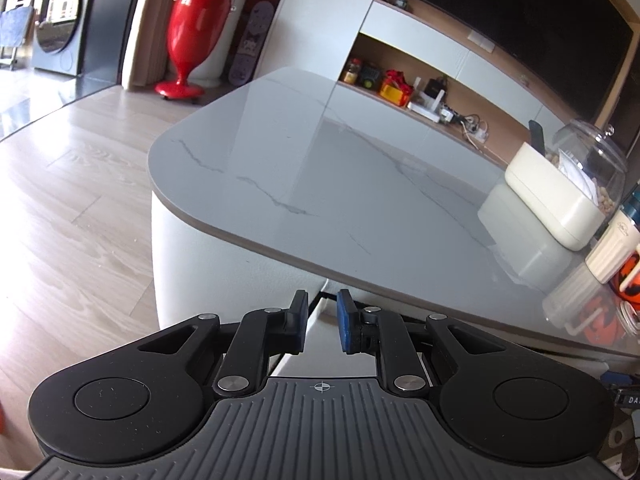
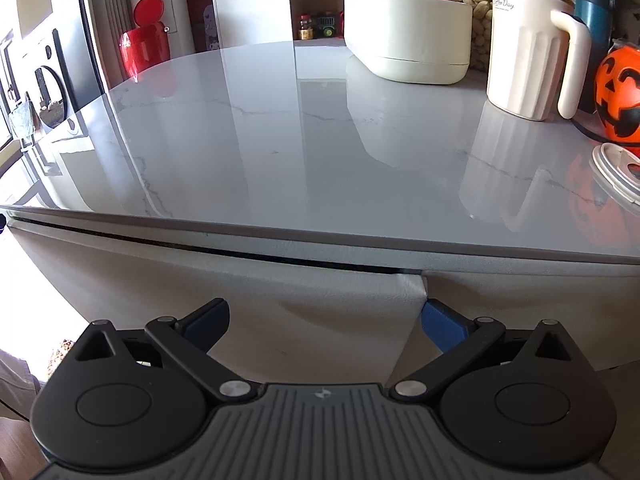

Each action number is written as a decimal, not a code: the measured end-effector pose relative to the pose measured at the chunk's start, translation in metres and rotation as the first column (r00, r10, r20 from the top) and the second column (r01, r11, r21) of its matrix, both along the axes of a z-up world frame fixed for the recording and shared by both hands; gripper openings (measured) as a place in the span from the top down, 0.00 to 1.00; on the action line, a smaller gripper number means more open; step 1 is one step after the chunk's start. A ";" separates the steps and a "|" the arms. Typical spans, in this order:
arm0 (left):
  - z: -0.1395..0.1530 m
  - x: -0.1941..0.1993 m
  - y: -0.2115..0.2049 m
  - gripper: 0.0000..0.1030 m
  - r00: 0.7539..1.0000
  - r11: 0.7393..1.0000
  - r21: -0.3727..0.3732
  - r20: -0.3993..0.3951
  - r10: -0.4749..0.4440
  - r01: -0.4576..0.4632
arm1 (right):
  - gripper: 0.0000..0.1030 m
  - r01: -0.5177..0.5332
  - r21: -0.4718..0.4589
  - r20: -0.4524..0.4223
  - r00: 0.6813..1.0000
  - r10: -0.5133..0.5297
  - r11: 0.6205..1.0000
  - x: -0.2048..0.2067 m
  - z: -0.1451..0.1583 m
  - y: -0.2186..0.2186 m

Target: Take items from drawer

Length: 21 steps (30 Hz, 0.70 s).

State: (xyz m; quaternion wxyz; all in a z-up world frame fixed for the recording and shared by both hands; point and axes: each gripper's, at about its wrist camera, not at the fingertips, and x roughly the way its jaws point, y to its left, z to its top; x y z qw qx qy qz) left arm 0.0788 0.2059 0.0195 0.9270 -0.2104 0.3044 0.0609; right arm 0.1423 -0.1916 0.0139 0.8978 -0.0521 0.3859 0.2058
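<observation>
The drawer front (image 2: 240, 292) is a white, leather-like curved panel under the grey marble tabletop (image 2: 280, 140), with a thin dark gap along its top. It ends at a vertical seam (image 2: 422, 284). My right gripper (image 2: 324, 320) stands wide open in front of the panel, its right fingertip (image 2: 440, 324) at that seam. In the left wrist view my left gripper (image 1: 322, 322) is closed to a narrow gap around the panel's end edge (image 1: 320, 344), just below the tabletop (image 1: 320, 180). The drawer's inside and its items are hidden.
On the tabletop's right side stand a cream box (image 2: 408, 40), a white lidded jug (image 2: 528, 60), an orange pumpkin bucket (image 2: 620, 92) and a glass dome over peanuts (image 1: 592, 160). A red bin (image 1: 192, 40) stands on the wooden floor (image 1: 80, 200) to the left.
</observation>
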 end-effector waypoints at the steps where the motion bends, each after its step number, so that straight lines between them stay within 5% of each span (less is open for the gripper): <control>1: -0.001 0.002 0.000 0.83 1.000 1.000 -0.004 -0.003 0.003 -0.003 | 0.01 0.003 0.007 -0.004 1.000 -0.003 1.000 0.000 0.001 0.000; 4: -0.004 0.010 -0.005 0.83 1.000 1.000 -0.006 -0.029 -0.012 0.012 | 0.01 0.006 0.016 -0.009 1.000 -0.006 1.000 0.001 0.001 -0.002; 9: -0.006 0.018 -0.018 0.65 0.999 0.999 0.035 -0.033 -0.039 0.040 | 0.01 -0.010 0.017 -0.010 1.000 0.010 1.000 0.000 0.001 -0.003; 10: -0.006 0.018 -0.019 0.65 0.999 0.998 0.040 -0.035 -0.038 0.039 | 0.11 -0.081 0.071 -0.043 0.996 0.084 0.994 -0.003 0.000 -0.002; 12: -0.006 0.018 -0.018 0.65 0.999 0.999 0.036 -0.038 -0.037 0.039 | 0.13 -0.226 0.170 -0.107 0.963 0.246 0.959 -0.012 -0.001 0.011; 16: -0.007 0.018 -0.013 0.64 0.998 1.000 -0.005 -0.050 -0.026 0.026 | 0.13 -0.359 -0.109 0.143 0.917 0.372 0.927 -0.064 0.004 0.054; 18: -0.007 0.019 -0.010 0.64 0.998 0.999 -0.030 -0.061 -0.018 0.016 | 0.13 -0.300 -0.124 0.195 0.927 0.319 0.946 -0.067 0.010 0.059; 21: -0.006 0.019 -0.011 0.64 0.998 1.000 -0.022 -0.066 -0.019 0.018 | 0.12 -0.119 -0.023 0.132 0.984 0.121 0.993 -0.041 0.017 0.042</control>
